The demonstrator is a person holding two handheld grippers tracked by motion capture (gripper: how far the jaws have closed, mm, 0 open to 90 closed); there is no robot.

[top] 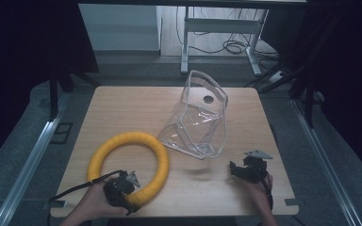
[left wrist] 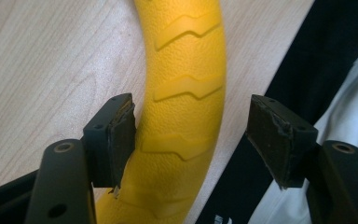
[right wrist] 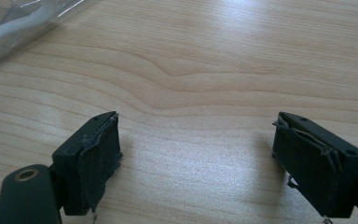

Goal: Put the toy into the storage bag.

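Two claws gape: left claw straddling the unlettered yellow ring, right claw over bare table.

Yellow ring cropped top and bottom

I hold my left gripper at the ring's near arc, jaws spread astride it, and my right gripper well right of it, jaws spread.
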